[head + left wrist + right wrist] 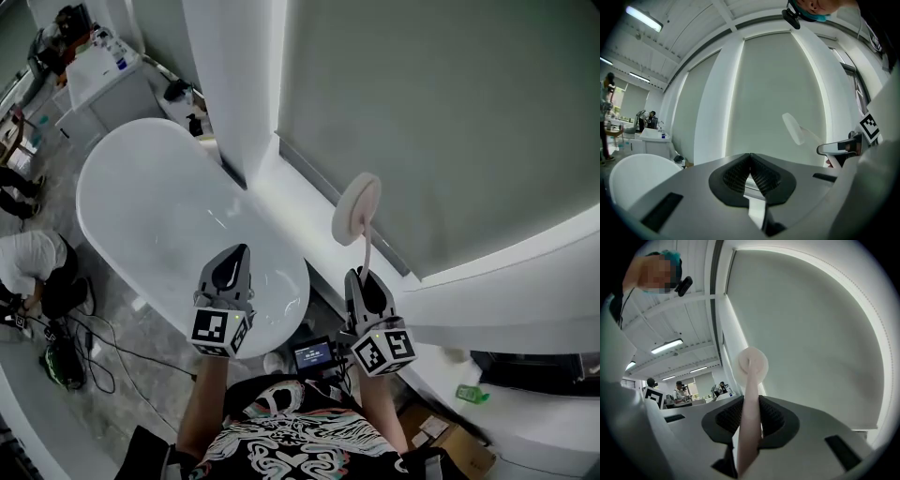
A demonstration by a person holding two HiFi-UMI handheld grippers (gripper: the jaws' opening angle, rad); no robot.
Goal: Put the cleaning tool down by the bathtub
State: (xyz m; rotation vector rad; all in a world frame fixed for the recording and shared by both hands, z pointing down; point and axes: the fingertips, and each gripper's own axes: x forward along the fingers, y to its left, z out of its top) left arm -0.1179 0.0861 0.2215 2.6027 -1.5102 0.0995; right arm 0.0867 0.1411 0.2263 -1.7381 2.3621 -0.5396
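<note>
Two pairs of tongs are held raised side by side. The right tongs (750,417) are pinched on the thin handle of the cleaning tool (359,220), which is carried upright with its round pad well above and ahead of the tips. The left tongs (750,161) are pressed together on nothing, just beside the right pair. The bathtub (159,211) lies below and ahead of the left tongs, to the left of the tool. A white ledge (300,202) runs below and ahead of the right tongs, along the tub's far side.

The tool has not yet been set down. Since only the slim handle is gripped, with the pad far from the pinch, the tool could probably pivot or slide between the tongs once it is tipped downward. If it were released while this high, it would likely bounce and be lost into the tub or into the gap between tub and ledge. The closed left tongs, being so near, could be struck if the tool is swung across toward the tub
</note>
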